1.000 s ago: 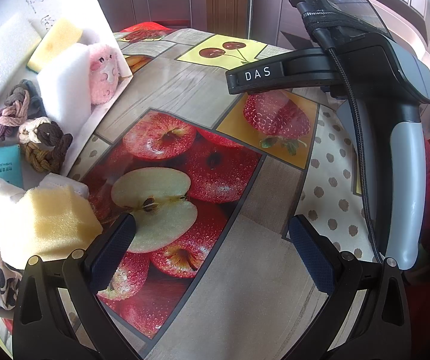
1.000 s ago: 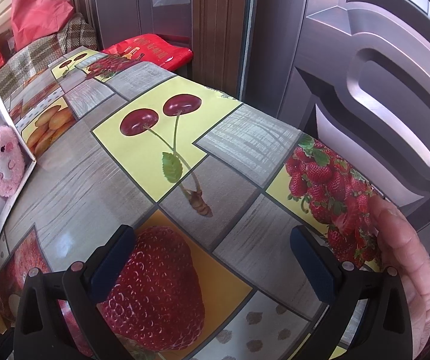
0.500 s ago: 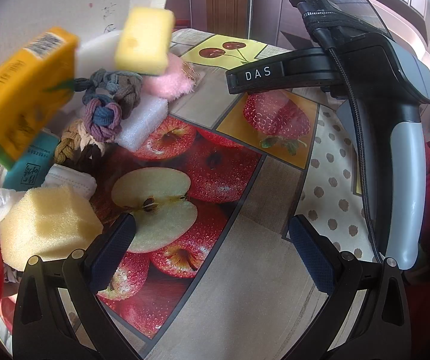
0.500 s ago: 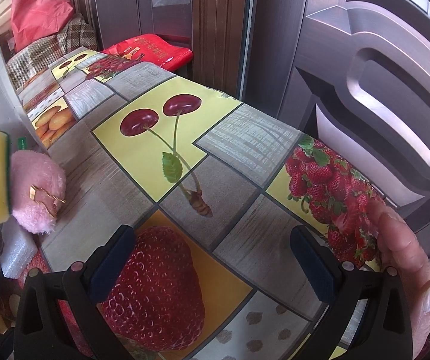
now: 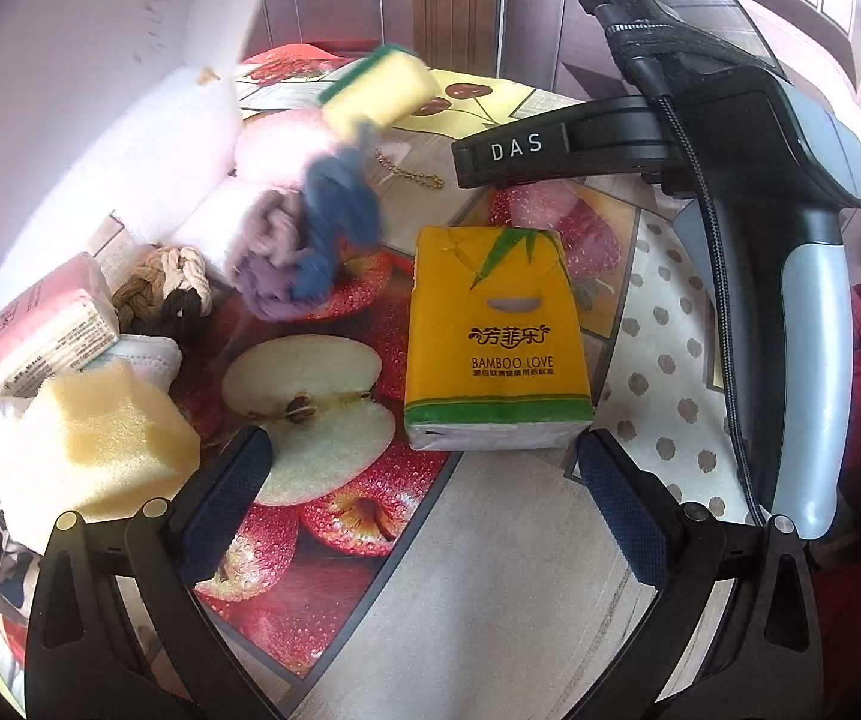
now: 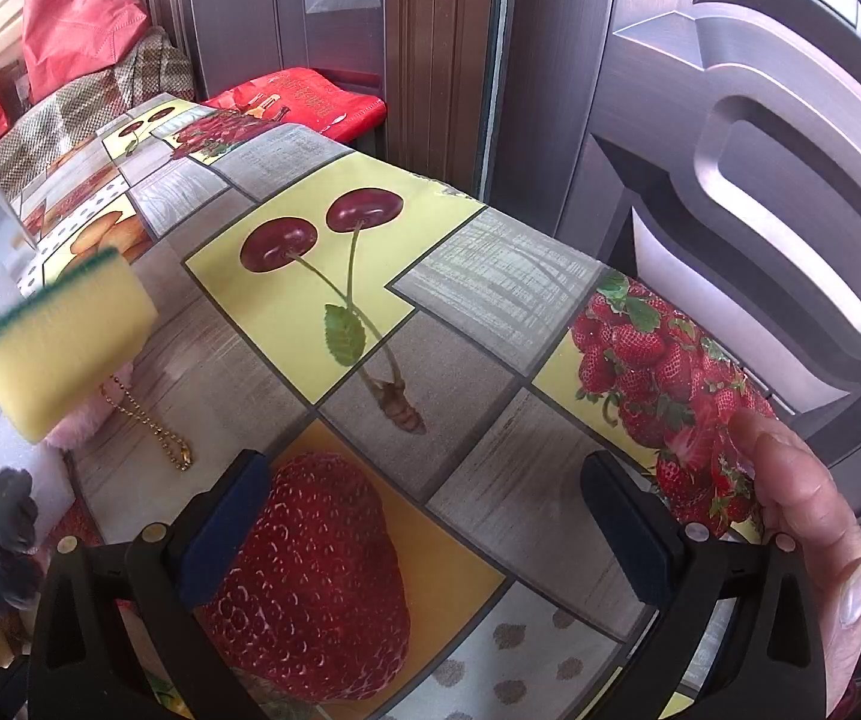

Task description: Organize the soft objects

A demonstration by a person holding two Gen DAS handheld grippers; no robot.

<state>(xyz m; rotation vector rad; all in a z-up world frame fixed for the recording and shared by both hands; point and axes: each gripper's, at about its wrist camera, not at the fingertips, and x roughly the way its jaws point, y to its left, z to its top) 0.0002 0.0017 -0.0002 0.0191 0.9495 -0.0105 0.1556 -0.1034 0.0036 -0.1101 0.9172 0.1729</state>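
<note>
Left gripper (image 5: 421, 468) jaws apart, empty; right gripper (image 6: 424, 504) likewise. Tissue pack (image 5: 493, 336) at frame centre: best squeezed gently across long sides.

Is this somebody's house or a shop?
Probably a house, near the front entrance. A fruit-print tablecloth covers the table, an ornate metal door stands right behind it, and a checked sofa with a red bag sits further back.

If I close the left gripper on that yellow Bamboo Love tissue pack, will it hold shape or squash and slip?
The tissue pack probably squashes a little: it looks like soft plastic wrap over tissues. The glossy film may be slippery, so grip across its flat sides. It likely is light for its size, and lying flat on the tablecloth, it should slide rather than tip.
</note>
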